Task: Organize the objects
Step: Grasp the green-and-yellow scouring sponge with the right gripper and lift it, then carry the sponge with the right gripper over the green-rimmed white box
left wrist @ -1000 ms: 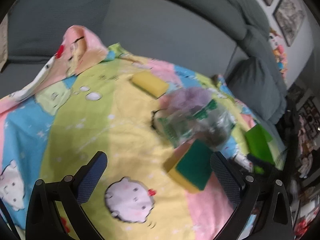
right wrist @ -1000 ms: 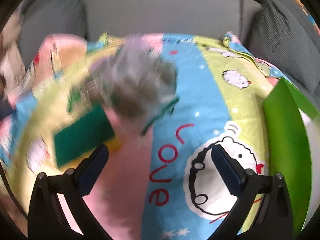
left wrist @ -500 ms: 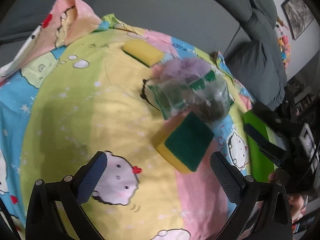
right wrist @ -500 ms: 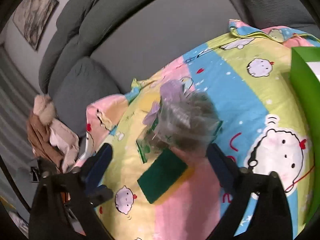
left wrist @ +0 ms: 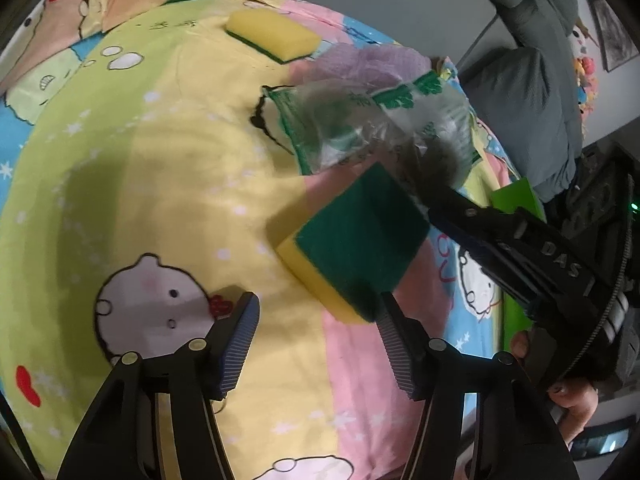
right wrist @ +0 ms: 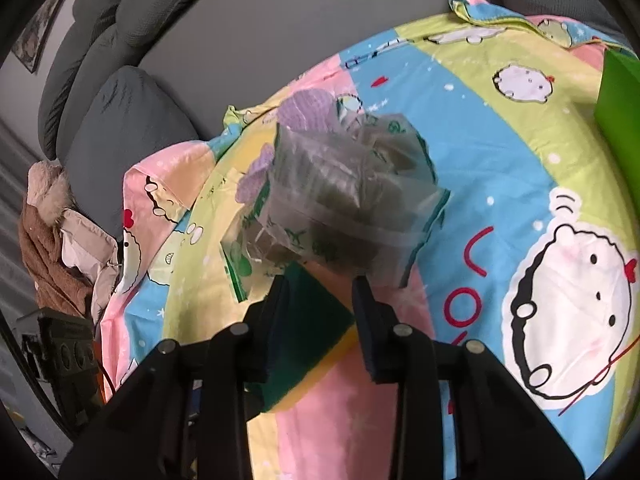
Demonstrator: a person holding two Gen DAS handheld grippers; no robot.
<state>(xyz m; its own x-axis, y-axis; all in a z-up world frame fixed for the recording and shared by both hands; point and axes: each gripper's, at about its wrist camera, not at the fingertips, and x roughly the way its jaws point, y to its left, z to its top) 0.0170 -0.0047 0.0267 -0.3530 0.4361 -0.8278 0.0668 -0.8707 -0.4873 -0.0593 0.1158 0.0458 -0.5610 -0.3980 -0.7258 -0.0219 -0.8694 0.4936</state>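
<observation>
A green-topped yellow sponge (left wrist: pixel 352 244) lies on the cartoon-print sheet (left wrist: pixel 160 168). My left gripper (left wrist: pixel 316 312) is open, its right finger touching the sponge's near corner. A clear plastic bag with green print (left wrist: pixel 376 120) holding dark scourers lies just beyond, over a purple cloth (left wrist: pixel 360 64). A second yellow sponge (left wrist: pixel 272 40) lies farther back. My right gripper (right wrist: pixel 320 284) is open, narrowly, at the bag's (right wrist: pixel 344 196) near edge, above the green sponge (right wrist: pixel 308 320); it shows in the left wrist view (left wrist: pixel 440 200).
A green box (right wrist: pixel 620 120) stands at the sheet's right edge. Grey sofa cushions (right wrist: pixel 132 112) rise behind the sheet. A brown fur-trimmed coat (right wrist: pixel 52 240) lies at the left. Framed pictures hang on the wall (left wrist: pixel 612 40).
Both grippers moved in close to the objects and narrowed their jaws. The right one now reaches the bag's edge; the left one now touches the green sponge.
</observation>
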